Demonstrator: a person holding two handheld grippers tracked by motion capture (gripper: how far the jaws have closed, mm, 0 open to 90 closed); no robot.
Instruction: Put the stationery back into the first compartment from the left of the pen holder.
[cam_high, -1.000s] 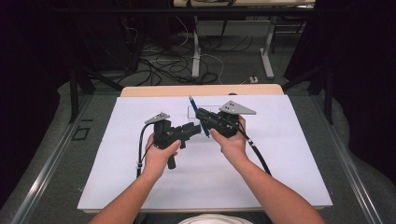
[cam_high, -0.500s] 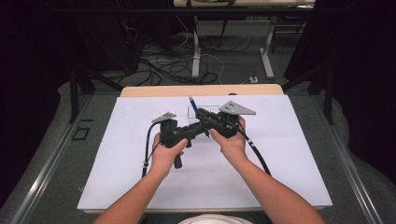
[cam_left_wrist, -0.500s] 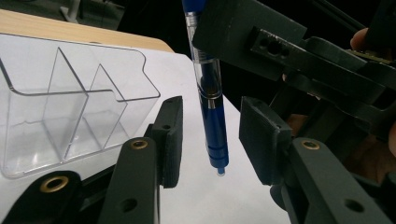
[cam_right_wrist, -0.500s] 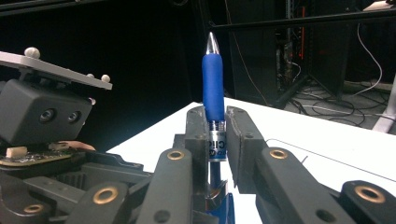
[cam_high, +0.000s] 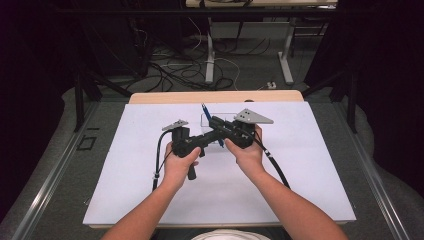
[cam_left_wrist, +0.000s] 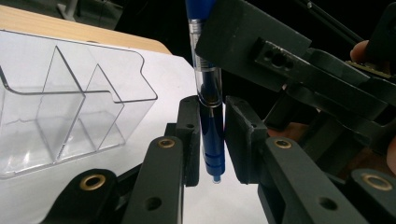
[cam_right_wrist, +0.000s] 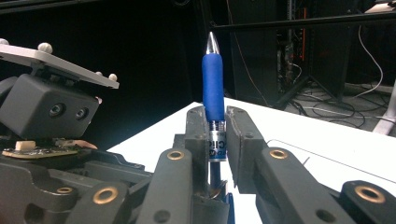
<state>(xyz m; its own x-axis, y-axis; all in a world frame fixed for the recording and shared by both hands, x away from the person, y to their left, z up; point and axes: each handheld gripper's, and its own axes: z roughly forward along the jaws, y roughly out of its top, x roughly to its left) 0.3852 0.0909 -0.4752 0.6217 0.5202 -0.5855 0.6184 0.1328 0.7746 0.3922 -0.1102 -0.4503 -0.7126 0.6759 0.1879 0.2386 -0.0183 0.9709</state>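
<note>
From the high view, both hands are working close together over the middle of the white desk (cam_high: 300, 190). The left gripper (cam_high: 204, 142) is pointing across toward the right gripper (cam_high: 216, 121), and the two are meeting nose to nose. A blue pen (cam_high: 205, 109) is sticking up and away from the right gripper, just in front of a clear plastic organizer (cam_high: 206, 120) that is sitting on the desk behind the grippers. Cables are trailing back from both grippers along the forearms.

In the left gripper view, the fingers (cam_left_wrist: 242, 135) have just been closing, and they are now pressing on the lower end of the pen (cam_left_wrist: 212, 144), which is standing upright between them with its button end pointing down. Just above, the right gripper (cam_left_wrist: 261, 51) is crossing the picture and covering the pen's upper part. The clear organizer (cam_left_wrist: 70, 102) is sitting to the left, its dividers visible through the wall.

In the right gripper view, the fingers (cam_right_wrist: 239, 140) are clamping the pen (cam_right_wrist: 213, 93) at its clear barrel, with the blue rubber grip and the silver tip rising above them. The left gripper (cam_right_wrist: 46, 112) is sitting at the left, its grey plate on top.
</note>
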